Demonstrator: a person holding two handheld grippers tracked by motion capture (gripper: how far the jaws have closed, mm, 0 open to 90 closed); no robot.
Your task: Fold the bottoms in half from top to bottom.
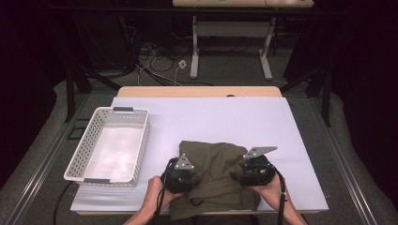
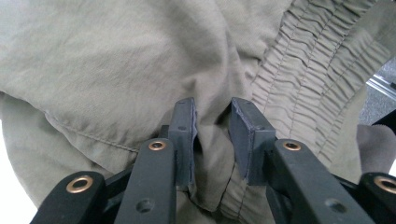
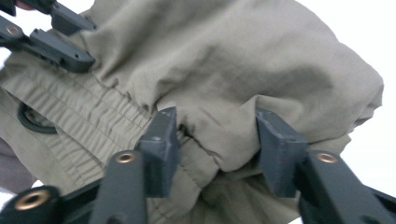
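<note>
An olive-green garment [image 1: 213, 164] lies folded near the table's front edge, its gathered elastic waistband [image 2: 303, 70] toward the person. My left gripper [image 1: 191, 181] rests on its left side, and in the left gripper view the jaws [image 2: 212, 126] pinch a raised fold of the cloth next to the waistband. On the garment's right side sits my right gripper [image 1: 238, 176]. There its jaws [image 3: 217, 135] stand wider, shut on a thick bulging fold. The left gripper [image 3: 51, 32] also appears in the right gripper view's upper left corner, over the waistband.
A white perforated basket [image 1: 112, 110] stands empty at the table's left. A white board [image 1: 211, 117] covers the tabletop, bare beyond the garment. A dark drawstring loop [image 3: 32, 119] lies by the waistband. Desk legs and cables lie on the floor behind.
</note>
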